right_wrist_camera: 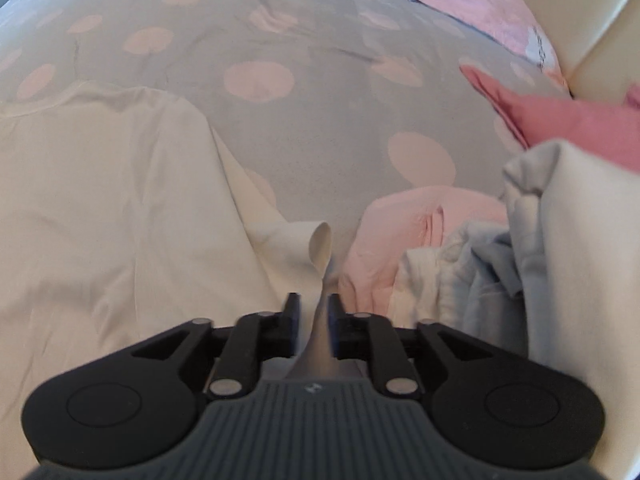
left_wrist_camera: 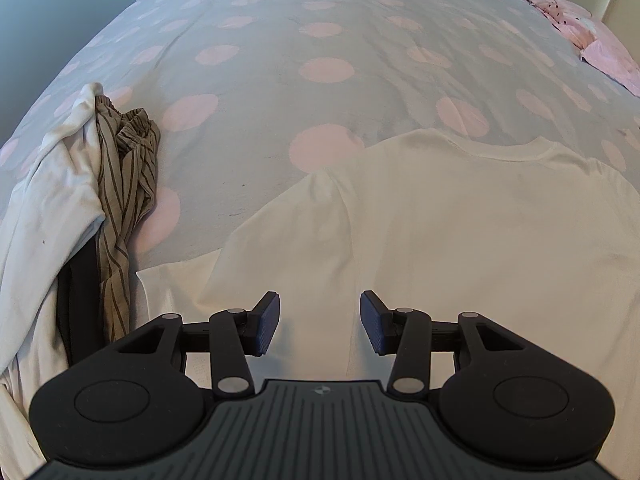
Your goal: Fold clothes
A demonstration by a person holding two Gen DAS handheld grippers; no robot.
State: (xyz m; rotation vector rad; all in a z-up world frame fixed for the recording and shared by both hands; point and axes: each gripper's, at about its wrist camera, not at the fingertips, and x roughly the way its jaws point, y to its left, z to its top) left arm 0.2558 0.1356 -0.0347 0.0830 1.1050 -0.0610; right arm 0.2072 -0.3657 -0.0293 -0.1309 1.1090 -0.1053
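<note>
Left gripper: jaws apart, nothing between the pads, hanging over the lower body of the shirt.
White T-shirt: spread flat on the bedspread, directly under and ahead of the left jaws; neckline at the far edge, one sleeve angled out ahead-left of the jaws.
Second white piece: flat, just left of the left jaws, partly under the shirt's sleeve.
Striped brown garment: bunched, well left of the left jaws, leaning against a crumpled white cloth at the bed's edge.
Right gripper: jaws narrowly apart with a fold of pale fabric rising between them; whether the pads press on it cannot be told through the blur.
Shirt from the right view: left of and ahead of the right jaws, its loose sleeve end curled up just beyond the fingertips.
Pale pink garment: crumpled, just ahead-right of the right jaws, near the sleeve end.
Light blue and white heap: right of the right jaws, touching the pink garment's edge.
Deep pink cloth: farther right and beyond the heap.
Bedspread: grey with pink dots, stretching far ahead of both jaws.
Pink pillows: at the far right corner, well beyond the shirt.
</note>
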